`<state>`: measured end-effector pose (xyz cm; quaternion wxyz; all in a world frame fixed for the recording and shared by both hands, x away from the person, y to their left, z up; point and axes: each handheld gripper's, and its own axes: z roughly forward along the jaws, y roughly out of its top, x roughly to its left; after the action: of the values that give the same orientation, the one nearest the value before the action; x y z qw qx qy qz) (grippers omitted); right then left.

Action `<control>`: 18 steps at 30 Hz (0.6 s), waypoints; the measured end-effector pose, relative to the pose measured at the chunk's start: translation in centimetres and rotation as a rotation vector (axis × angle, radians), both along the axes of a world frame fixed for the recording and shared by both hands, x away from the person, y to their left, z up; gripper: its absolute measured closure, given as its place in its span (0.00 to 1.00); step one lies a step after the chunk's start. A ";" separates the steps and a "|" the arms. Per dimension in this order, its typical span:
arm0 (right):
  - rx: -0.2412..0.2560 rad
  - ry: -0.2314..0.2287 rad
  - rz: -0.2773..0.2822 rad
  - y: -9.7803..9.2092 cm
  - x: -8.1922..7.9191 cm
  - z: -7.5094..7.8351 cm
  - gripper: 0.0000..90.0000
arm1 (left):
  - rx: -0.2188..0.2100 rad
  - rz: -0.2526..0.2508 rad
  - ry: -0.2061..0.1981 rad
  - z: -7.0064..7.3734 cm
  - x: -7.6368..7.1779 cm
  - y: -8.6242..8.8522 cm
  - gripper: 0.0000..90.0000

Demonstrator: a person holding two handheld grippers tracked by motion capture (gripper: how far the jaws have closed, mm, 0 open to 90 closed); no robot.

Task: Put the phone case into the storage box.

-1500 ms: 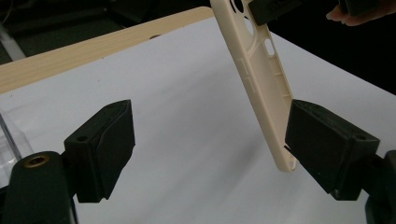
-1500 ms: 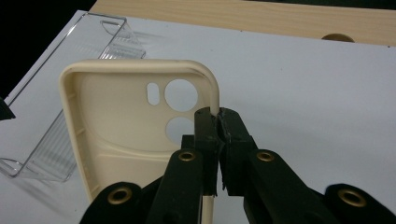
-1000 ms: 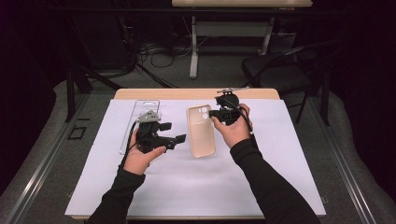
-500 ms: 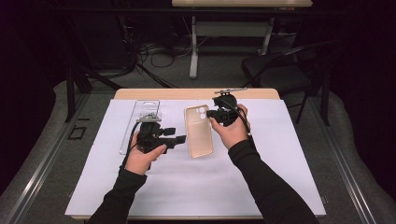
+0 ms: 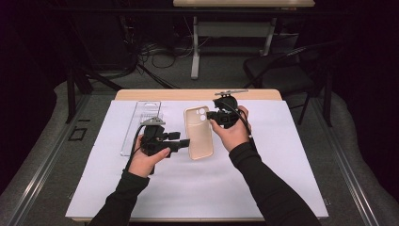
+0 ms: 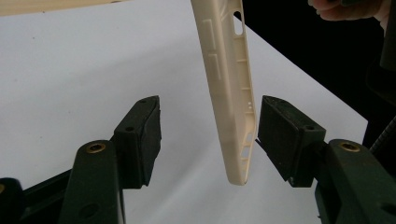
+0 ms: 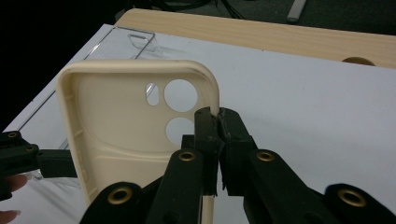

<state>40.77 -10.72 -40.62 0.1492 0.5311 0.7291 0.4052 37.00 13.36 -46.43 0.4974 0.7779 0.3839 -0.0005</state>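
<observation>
– Cream-coloured plastic, that is what is showing in the middle of the high view: a phone case (image 5: 200, 133), being held up over the white sheet (image 5: 282, 179) that is covering the table (image 5: 197, 94). What is gripping it?

– The right gripper (image 5: 212, 116) is pinching its right edge, near the end with the camera cutouts. The left gripper (image 5: 184, 142) is pointing at the case's lower left edge, and a clear plastic package (image 5: 141, 125) is lying flat on the sheet just behind the left hand (image 5: 147, 161).

– And in the left gripper view?

– The case (image 6: 229, 88) is hanging edge-on between the two jaws, which are standing spread wide. Its lower end is sitting nearer the right-hand pad, with a narrow gap showing, and well apart from the other one. The white sheet (image 6: 70, 60) is lying below.

– Then the right gripper view?

– The jaws are pressing together on the case's (image 7: 116, 126) rim, just beside the round cutouts, with the hollow inner face turning toward the camera. The left gripper (image 7: 56, 163) is reaching in at the case's far edge, and the clear package (image 7: 135, 42) is lying behind the case on the sheet.
</observation>
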 end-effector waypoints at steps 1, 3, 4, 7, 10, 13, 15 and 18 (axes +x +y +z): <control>0.000 -0.001 0.001 0.0 0.0 0.0 0.97 | -0.001 0.000 0.008 -0.1 0.0 0.0 0.44; 0.005 0.002 0.003 0.1 -0.1 0.0 0.97 | -0.003 0.003 0.016 -0.2 0.0 0.0 0.44; 0.006 0.003 0.003 0.1 -0.1 0.0 0.97 | -0.007 0.008 0.025 -0.2 0.0 -0.1 0.44; 0.006 0.002 0.006 0.2 -0.1 -0.1 0.97 | -0.028 0.021 0.056 -0.5 0.1 0.0 0.47; 0.006 0.000 0.009 0.3 -0.2 -0.2 0.97 | -0.061 0.025 0.086 -0.7 0.2 0.3 0.50; 0.008 0.004 0.010 0.3 -0.2 -0.2 0.97 | -0.074 0.034 0.101 -0.8 0.4 0.4 0.55; 0.008 0.001 0.011 0.4 -0.3 -0.2 0.97 | -0.075 0.035 0.100 -0.9 0.4 0.5 0.57; 0.009 -0.001 0.015 0.4 -0.3 -0.2 0.97 | -0.073 0.028 0.100 -0.9 0.4 0.4 0.59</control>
<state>40.49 -10.28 -40.87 0.1441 0.5262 0.7310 0.4098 37.37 13.72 -47.32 0.5056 0.7529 0.4188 -0.0463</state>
